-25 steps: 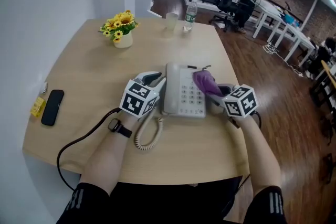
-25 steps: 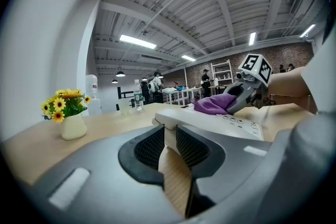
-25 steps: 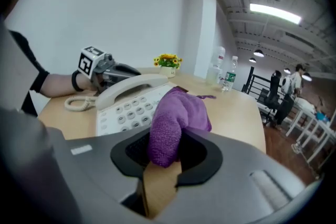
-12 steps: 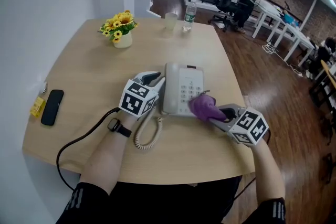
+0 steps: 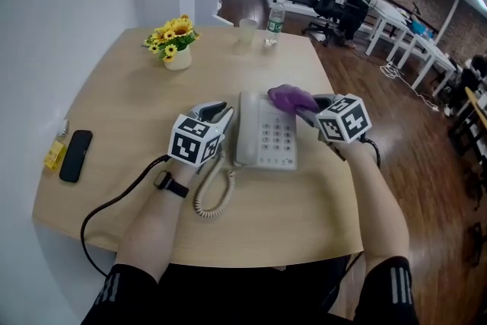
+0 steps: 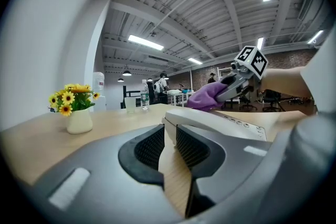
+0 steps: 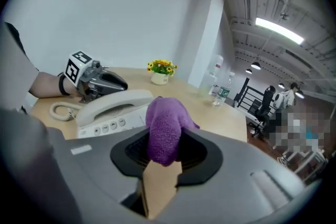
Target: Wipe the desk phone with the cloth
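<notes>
- Far left of the table (image 5: 129,106): a black mobile (image 5: 75,155) lies flat near the edge. A pot of yellow flowers (image 5: 177,49) stands well behind.
- Left forearm: it reaches forward from the near edge with a watch (image 5: 165,183) on the wrist. It is held low over the table.
- Left gripper (image 5: 221,115): it sits just beside the left side of the desk phone (image 5: 266,135), pointing away from the person. Its jaws stand slightly apart with only bare table between them. The phone's near corner lies just beyond the tips, and nothing is gripped.
- Desk phone: it sits mid-table with the handset in its cradle on the left and the keypad on the right. The coiled cord (image 5: 209,198) trails toward the person.
- Cloth (image 5: 288,97): purple and bunched, it rests against the phone's far right corner.
- Right gripper (image 5: 310,107): its jaws are closed on the cloth, which bulges out beyond the tips.
- Right forearm: it extends forward along the phone's right side, with the gripper angled inward to the left.
</notes>
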`<action>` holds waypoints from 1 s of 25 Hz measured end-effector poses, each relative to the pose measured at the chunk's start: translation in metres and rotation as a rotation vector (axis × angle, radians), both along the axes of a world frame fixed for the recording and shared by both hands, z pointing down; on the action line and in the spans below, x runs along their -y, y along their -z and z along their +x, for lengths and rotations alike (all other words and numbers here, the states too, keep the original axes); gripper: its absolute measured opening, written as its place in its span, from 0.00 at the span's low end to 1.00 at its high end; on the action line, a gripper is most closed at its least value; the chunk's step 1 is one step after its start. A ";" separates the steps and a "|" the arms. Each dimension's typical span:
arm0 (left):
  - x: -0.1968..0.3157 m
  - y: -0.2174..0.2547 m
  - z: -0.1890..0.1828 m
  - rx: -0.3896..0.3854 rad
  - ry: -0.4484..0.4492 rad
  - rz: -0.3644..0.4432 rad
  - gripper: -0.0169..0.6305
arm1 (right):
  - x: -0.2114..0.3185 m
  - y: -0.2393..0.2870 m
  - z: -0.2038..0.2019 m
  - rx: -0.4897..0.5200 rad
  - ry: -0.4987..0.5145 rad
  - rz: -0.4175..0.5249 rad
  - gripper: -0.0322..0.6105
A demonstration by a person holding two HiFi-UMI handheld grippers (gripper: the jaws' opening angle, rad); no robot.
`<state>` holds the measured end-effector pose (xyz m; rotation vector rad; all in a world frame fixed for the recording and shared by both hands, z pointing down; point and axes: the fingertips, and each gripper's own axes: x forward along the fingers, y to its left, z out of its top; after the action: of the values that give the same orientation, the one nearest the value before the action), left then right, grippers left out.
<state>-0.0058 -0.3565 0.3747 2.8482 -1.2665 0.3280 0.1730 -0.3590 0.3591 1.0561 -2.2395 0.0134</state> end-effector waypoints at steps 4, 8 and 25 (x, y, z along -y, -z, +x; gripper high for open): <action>-0.001 0.001 0.003 0.007 -0.011 0.001 0.12 | 0.004 -0.023 -0.014 -0.051 0.010 -0.044 0.23; -0.001 0.000 0.004 0.014 -0.015 0.004 0.12 | -0.028 -0.031 -0.020 -0.091 0.065 -0.034 0.23; -0.002 0.001 0.006 0.026 -0.017 0.010 0.12 | -0.153 -0.038 -0.032 -0.100 0.261 0.005 0.23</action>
<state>0.0002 -0.3545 0.3737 2.8741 -1.2520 0.3604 0.1414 -0.2063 0.3970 0.7429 -2.2689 -0.1533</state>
